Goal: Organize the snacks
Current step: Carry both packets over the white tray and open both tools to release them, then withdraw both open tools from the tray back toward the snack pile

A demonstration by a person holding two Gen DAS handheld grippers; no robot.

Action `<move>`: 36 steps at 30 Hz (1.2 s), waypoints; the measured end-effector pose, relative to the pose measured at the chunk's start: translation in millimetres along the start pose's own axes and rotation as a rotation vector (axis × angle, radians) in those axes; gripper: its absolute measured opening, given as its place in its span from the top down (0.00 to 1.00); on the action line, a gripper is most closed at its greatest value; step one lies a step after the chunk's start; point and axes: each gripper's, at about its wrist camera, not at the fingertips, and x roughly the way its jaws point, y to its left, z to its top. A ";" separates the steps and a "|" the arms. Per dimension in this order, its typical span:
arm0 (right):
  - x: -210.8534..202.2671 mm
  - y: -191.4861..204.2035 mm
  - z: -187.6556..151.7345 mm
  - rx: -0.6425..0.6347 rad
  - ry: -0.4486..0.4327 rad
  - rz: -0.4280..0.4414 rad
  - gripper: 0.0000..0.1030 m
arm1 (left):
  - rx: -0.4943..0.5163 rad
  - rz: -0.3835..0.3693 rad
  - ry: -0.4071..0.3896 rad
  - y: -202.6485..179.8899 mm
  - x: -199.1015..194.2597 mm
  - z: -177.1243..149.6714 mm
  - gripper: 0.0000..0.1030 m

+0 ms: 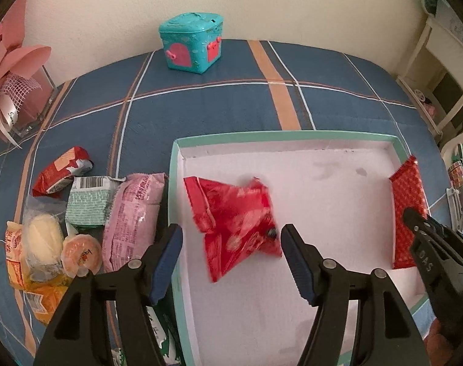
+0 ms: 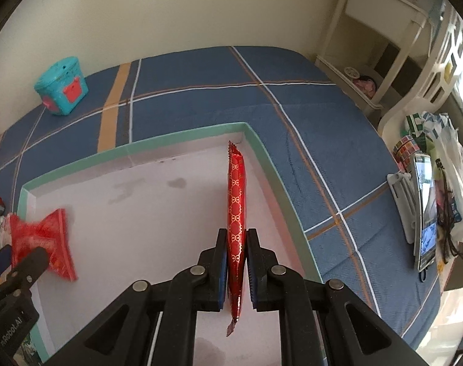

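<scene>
Closest to the lens is the left tool (image 1: 231,259), jaws spread wide and gripping nothing, hovering over a crumpled red snack bag (image 1: 234,219) that lies loose on the floor of the box, blurry in the shot. The right tool (image 2: 236,262) is pressed together on a long red patterned packet (image 2: 236,201), pinching it edge-up over the box's right side, near the right wall.

Now the setting, big to small. Plain cream wall (image 1: 262,6) at the back. The surface is covered by a blue plaid cloth (image 1: 200,103) with white and orange stripes; can't tell if it's a bed or a counter under there. On it sits the shallow box (image 1: 280,135), mint-green rim, white inside with a few faint stains. Off to the right there's a cream shelf unit (image 2: 381,52), plus a phone on a stand (image 2: 425,210) and some plastic bags (image 2: 448,158).

Left of the box is the pile of unsorted snacks: a pink packet (image 1: 136,219) right up against the box wall, a green-and-white packet (image 1: 89,204), a small red one (image 1: 62,170), a clear-wrapped pale pastry (image 1: 43,241), a little jelly cup (image 1: 81,251) and orange wrappers (image 1: 40,299). Far back by the wall stands a teal toy chest (image 1: 193,42), and a pink paper bow (image 1: 14,61) sits at the far left.
</scene>
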 end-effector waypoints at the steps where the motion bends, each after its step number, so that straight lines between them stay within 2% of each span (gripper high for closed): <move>1: -1.1 1.6 -0.2 0.002 0.004 0.015 0.88 | 0.003 0.000 0.000 -1.0 -1.7 -0.2 0.34; 7: -8.1 11.7 -1.3 -0.015 0.021 0.087 0.86 | -0.031 0.006 0.015 6.7 -14.8 -0.7 0.34; 11: -16.5 18.1 -0.8 -0.006 0.029 0.182 0.72 | -0.046 0.032 0.007 13.0 -24.4 1.6 0.34; 16: -29.2 25.1 -2.5 -0.028 0.019 0.182 0.65 | -0.084 0.046 0.023 22.8 -27.8 5.9 0.34; 18: -33.4 26.0 -3.3 -0.026 0.022 0.191 0.57 | -0.106 0.063 0.027 29.4 -29.2 7.3 0.33; 19: -34.8 26.9 -4.1 -0.028 0.027 0.195 0.47 | -0.118 0.078 0.027 33.5 -29.8 8.1 0.29; 21: -35.1 26.4 -3.6 -0.032 0.030 0.198 0.41 | -0.134 0.103 0.027 40.4 -28.4 6.8 0.17; 23: -34.3 29.3 -5.0 -0.039 0.040 0.198 0.34 | -0.145 0.129 0.027 46.9 -26.5 5.2 0.16; 25: -30.6 31.6 -6.4 -0.047 0.053 0.195 0.28 | -0.153 0.156 0.033 52.4 -24.6 3.0 0.11; 28: -26.7 34.3 -9.8 -0.057 0.068 0.189 0.23 | -0.177 0.200 0.042 61.7 -20.9 -0.2 0.08; 36: -16.9 37.1 -13.9 -0.056 0.094 0.189 0.04 | -0.220 0.232 0.049 78.6 -13.5 -4.8 0.04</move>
